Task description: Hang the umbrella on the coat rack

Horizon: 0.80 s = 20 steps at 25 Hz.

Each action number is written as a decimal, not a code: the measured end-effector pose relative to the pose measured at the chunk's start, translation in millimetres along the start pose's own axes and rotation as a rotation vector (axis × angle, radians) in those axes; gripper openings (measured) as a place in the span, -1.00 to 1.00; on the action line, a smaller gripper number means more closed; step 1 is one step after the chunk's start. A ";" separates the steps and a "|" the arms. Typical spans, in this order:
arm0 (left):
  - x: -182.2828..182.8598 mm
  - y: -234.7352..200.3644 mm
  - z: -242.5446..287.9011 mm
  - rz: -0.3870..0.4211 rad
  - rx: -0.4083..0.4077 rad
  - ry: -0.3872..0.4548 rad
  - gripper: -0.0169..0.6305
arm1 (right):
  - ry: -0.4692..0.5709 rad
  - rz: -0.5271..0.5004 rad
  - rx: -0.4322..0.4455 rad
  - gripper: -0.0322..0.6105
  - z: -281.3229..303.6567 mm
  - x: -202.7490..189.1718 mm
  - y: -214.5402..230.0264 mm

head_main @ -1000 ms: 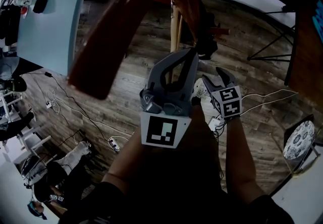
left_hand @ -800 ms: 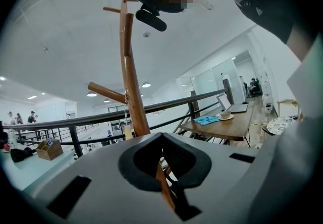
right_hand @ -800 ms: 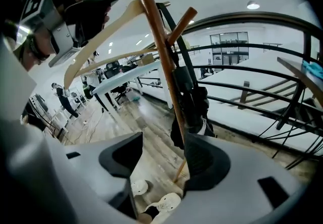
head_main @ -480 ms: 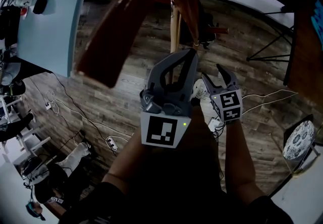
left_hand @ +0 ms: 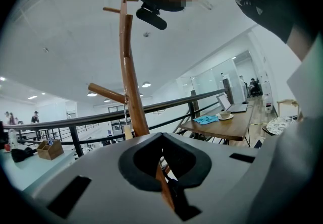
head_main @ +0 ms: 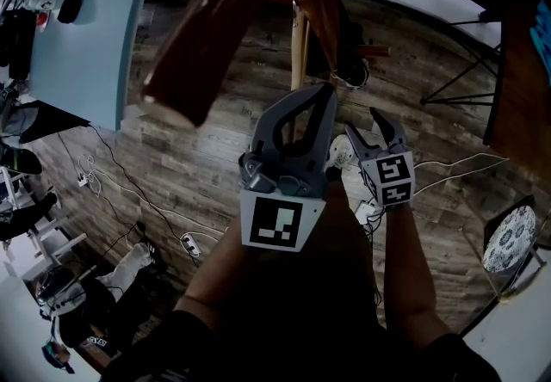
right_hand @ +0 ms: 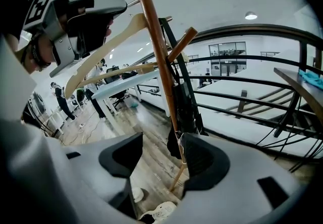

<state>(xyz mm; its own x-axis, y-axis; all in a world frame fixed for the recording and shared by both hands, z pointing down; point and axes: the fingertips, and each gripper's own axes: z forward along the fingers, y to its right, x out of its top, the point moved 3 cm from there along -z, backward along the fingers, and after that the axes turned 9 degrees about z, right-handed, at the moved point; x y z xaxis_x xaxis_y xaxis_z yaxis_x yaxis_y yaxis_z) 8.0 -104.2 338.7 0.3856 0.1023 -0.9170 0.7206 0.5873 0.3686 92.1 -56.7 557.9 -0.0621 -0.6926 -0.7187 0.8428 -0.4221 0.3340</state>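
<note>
At the coat rack point(right_hand: 154, 46), wood-plank floor point(head_main: 215, 165) below, both grippers are raised toward the pole.

Left gripper point(left_hand: 161, 135): jaws closed, tips meeting, nothing held between them. Through the gap behind the tips only the rack's pole shows, with one peg slanting off to its left. In the head view this gripper point(head_main: 327, 89) sits in front of the pole, tips pointing up at it.

Right gripper point(right_hand: 162, 147): jaws apart and empty. In the head view it point(head_main: 366, 129) is just right of the left gripper, lower and nearer the floor.

Umbrella point(right_hand: 187, 102): black, folded, hanging close along the rack's pole beneath a slanted peg. Its lower end appears next to the right-hand jaw; contact cannot be judged. In the head view it point(head_main: 349, 62) is a dark shape beside the pole.

A pale wooden hanger point(right_hand: 108, 51) hangs left of the pole, near the left gripper. A black railing point(right_hand: 242, 102) runs behind.
</note>
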 end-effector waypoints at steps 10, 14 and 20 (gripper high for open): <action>8.6 0.1 -2.5 0.013 0.004 0.005 -0.91 | 0.111 -0.051 -0.036 -0.12 -15.3 27.7 1.2; 14.6 0.5 -5.4 0.019 -0.001 0.014 -0.91 | 0.170 -0.087 -0.090 -0.40 -26.8 41.9 2.8; 27.1 1.5 -12.1 0.037 -0.027 0.033 -0.91 | 0.238 -0.099 -0.151 -0.73 -51.1 67.1 3.3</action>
<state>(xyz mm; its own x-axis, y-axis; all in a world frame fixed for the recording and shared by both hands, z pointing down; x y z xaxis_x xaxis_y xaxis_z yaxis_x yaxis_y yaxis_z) 12.6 -90.7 312.6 0.3922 0.1509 -0.9074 0.6898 0.6043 0.3987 118.0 -74.7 479.6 -0.0364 -0.4880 -0.8721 0.9101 -0.3765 0.1727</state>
